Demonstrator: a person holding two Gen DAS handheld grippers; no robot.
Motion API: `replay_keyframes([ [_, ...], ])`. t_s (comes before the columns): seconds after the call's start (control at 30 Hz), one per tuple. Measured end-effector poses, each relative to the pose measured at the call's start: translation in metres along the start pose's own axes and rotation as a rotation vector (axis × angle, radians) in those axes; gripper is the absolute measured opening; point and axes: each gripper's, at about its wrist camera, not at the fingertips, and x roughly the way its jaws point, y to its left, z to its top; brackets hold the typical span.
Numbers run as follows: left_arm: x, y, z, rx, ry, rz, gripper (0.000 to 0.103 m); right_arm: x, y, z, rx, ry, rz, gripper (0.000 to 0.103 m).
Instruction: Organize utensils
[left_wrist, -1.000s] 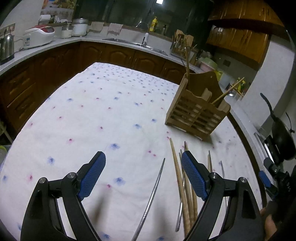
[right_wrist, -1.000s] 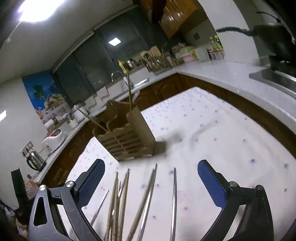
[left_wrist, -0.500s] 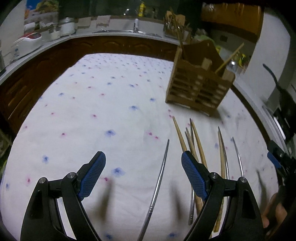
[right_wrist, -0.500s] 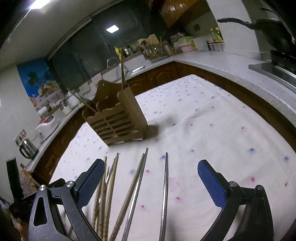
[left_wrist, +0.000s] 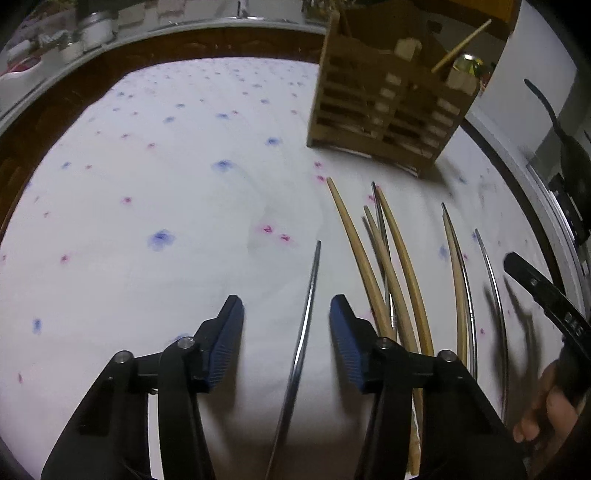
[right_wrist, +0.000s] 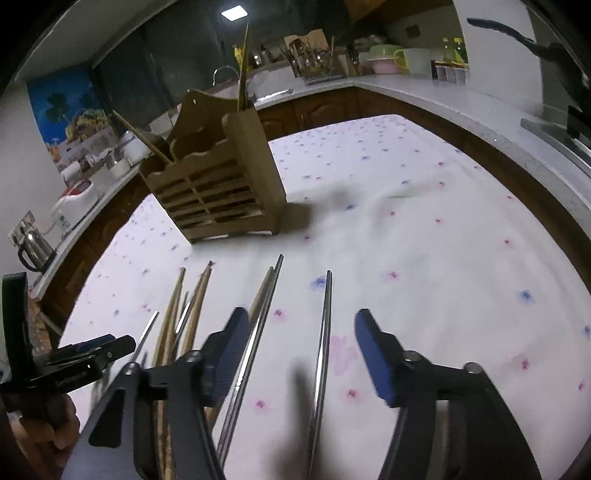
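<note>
While both grippers hang spread, the left gripper (left_wrist: 286, 317) straddles a metal chopstick (left_wrist: 308, 306) at lower centre. The right gripper (right_wrist: 301, 334) straddles another steel chopstick (right_wrist: 322, 339). Close squarely, mid-shaft, to avoid slipping.

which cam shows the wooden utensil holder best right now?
Right wrist. The wooden utensil holder sits whole in frame, with its slatted front, one side wall and two chopsticks standing inside. The left wrist view shows it blurred, with its top cut off by the frame edge.
</note>
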Motion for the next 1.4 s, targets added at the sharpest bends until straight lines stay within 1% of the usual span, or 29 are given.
replay_keyframes([
  [0.1, 0.002, -0.006, 0.003, 0.036, -0.002, 0.023, 0.048, 0.014, -0.002, 0.004, -0.009, 0.043, -0.018, 0.045],
  [0.13, 0.004, -0.008, 0.004, 0.046, -0.003, 0.034, 0.047, 0.019, -0.003, 0.005, -0.014, 0.059, -0.029, 0.044],
  [0.17, 0.005, -0.011, 0.005, 0.062, -0.006, 0.050, 0.046, 0.026, -0.004, 0.007, -0.025, 0.081, -0.043, 0.041],
  [0.2, 0.007, -0.013, 0.006, 0.079, -0.007, 0.064, 0.044, 0.032, -0.004, 0.008, -0.033, 0.102, -0.052, 0.036],
  [0.23, 0.008, -0.016, 0.007, 0.097, -0.009, 0.078, 0.043, 0.037, -0.004, 0.009, -0.045, 0.110, -0.063, 0.035],
  [0.27, 0.009, -0.020, 0.008, 0.114, -0.013, 0.086, 0.038, 0.039, -0.002, 0.011, -0.062, 0.101, -0.073, 0.033],
  [0.3, 0.010, -0.022, 0.009, 0.128, -0.015, 0.082, 0.031, 0.042, 0.000, 0.013, -0.081, 0.107, -0.087, 0.033],
  [0.33, 0.010, -0.025, 0.010, 0.140, -0.015, 0.077, 0.027, 0.045, 0.002, 0.014, -0.091, 0.110, -0.091, 0.033],
  [0.4, 0.011, -0.030, 0.012, 0.170, -0.015, 0.073, 0.015, 0.048, 0.005, 0.016, -0.114, 0.105, -0.105, 0.027],
  [0.43, 0.011, -0.032, 0.012, 0.179, -0.016, 0.073, 0.014, 0.049, 0.005, 0.017, -0.122, 0.104, -0.115, 0.025],
  [0.47, 0.011, -0.033, 0.011, 0.189, -0.018, 0.074, 0.011, 0.049, 0.006, 0.016, -0.131, 0.101, -0.127, 0.018],
  [0.5, 0.011, -0.034, 0.011, 0.193, -0.017, 0.077, 0.007, 0.049, 0.006, 0.015, -0.134, 0.099, -0.125, 0.014],
  [0.57, 0.010, -0.033, 0.010, 0.196, -0.017, 0.074, 0.005, 0.047, 0.003, 0.014, -0.125, 0.098, -0.114, 0.007],
  [0.67, 0.009, -0.028, 0.011, 0.172, -0.006, 0.049, 0.004, 0.046, 0.001, 0.014, -0.104, 0.104, -0.091, 0.006],
  [0.77, 0.003, -0.017, 0.008, 0.122, 0.002, 0.010, 0.004, 0.040, -0.001, 0.013, -0.057, 0.111, -0.038, 0.005],
  [0.87, -0.009, -0.006, 0.007, 0.069, -0.010, -0.030, 0.004, 0.026, 0.004, 0.010, -0.046, 0.096, 0.006, 0.004],
  [0.97, -0.032, 0.002, 0.009, 0.031, -0.056, -0.072, 0.004, 0.008, 0.010, 0.011, -0.040, 0.069, 0.042, 0.004],
  [1.13, -0.072, 0.006, 0.017, 0.006, -0.140, -0.117, 0.004, -0.026, 0.018, 0.021, -0.037, 0.001, 0.092, 0.004],
  [1.23, -0.098, 0.008, 0.022, -0.001, -0.198, -0.133, 0.004, -0.046, 0.023, 0.029, -0.035, -0.046, 0.116, 0.004],
  [1.4, -0.129, 0.012, 0.027, -0.011, -0.266, -0.154, 0.004, -0.080, 0.033, 0.045, -0.040, -0.137, 0.149, 0.004],
])
